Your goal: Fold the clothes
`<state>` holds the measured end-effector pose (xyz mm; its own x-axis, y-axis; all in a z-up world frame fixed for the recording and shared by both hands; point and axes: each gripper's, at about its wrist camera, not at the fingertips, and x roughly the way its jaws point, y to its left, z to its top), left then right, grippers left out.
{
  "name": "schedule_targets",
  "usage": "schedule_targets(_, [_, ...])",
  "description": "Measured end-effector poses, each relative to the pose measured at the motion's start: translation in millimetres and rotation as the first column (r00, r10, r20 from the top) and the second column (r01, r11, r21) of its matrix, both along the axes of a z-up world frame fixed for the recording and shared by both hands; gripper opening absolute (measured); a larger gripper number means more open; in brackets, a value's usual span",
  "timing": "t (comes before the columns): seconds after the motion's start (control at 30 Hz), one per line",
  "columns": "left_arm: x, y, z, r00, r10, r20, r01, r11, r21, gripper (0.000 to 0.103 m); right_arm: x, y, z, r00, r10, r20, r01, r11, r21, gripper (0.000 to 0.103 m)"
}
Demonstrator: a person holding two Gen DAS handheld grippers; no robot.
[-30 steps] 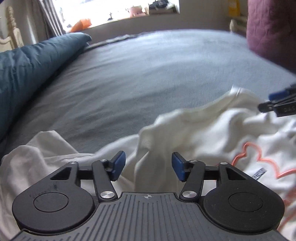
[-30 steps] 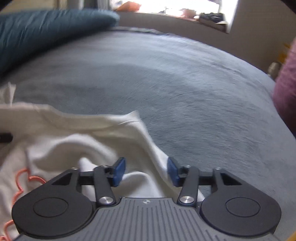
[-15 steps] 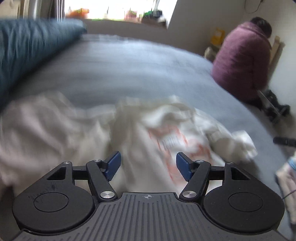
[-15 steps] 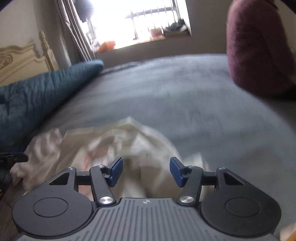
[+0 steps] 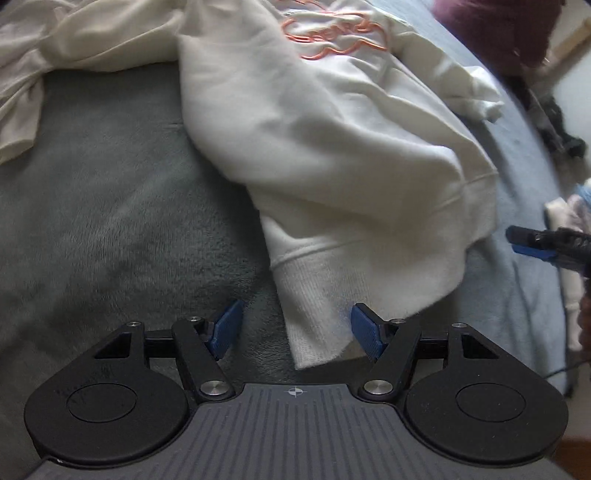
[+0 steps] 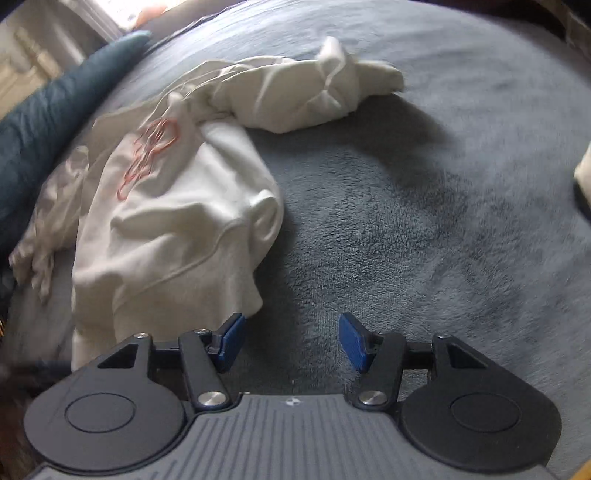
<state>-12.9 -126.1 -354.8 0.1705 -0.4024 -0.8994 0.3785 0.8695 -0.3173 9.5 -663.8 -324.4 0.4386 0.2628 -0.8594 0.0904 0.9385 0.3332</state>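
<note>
Partly between left hand-held gripper (image 5: pixel 295 328): sweatshirt (image 5: pixel 332 155)

The cream cotton sweatshirt with the orange outline print (image 5: pixel 332 122) runs off the top edge of the left wrist view. A figure in a maroon top (image 5: pixel 498 26) is cut by the upper right corner. The dark teal quilted duvet (image 6: pixel 44 103) leaves the right wrist view's left edge, blurred.

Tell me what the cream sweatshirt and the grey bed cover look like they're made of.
The cream sweatshirt looks like soft cotton-type fleece knit: matte, thick folds, ribbed hem band. The grey bed cover looks like plush synthetic fleece: fuzzy nap with shading where brushed. Exact fibres can't be told.
</note>
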Motion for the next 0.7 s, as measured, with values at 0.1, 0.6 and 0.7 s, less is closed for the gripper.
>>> schedule_targets(0.1, [-2.9, -2.0, 2.3, 0.998, 0.049, 0.038, -0.049, 0.999, 0.008, 0.056, 7.3, -3.5, -9.6, 0.999, -0.036, 0.019, 0.035, 0.999, 0.029, 0.059])
schedule_targets(0.6, [-24.7, 4.3, 61.8, 0.966, 0.239, 0.094, -0.226, 0.965, -0.133, 0.003, 28.7, 17.9, 14.6, 0.983, 0.162, 0.082, -0.172, 0.977, 0.125, 0.004])
schedule_targets(0.7, [-33.5, 20.4, 105.5, 0.957, 0.262, 0.126, -0.235, 0.952, -0.198, 0.001, 22.9, 3.1, 57.8, 0.981, 0.167, 0.099, -0.185, 0.961, 0.207, 0.004])
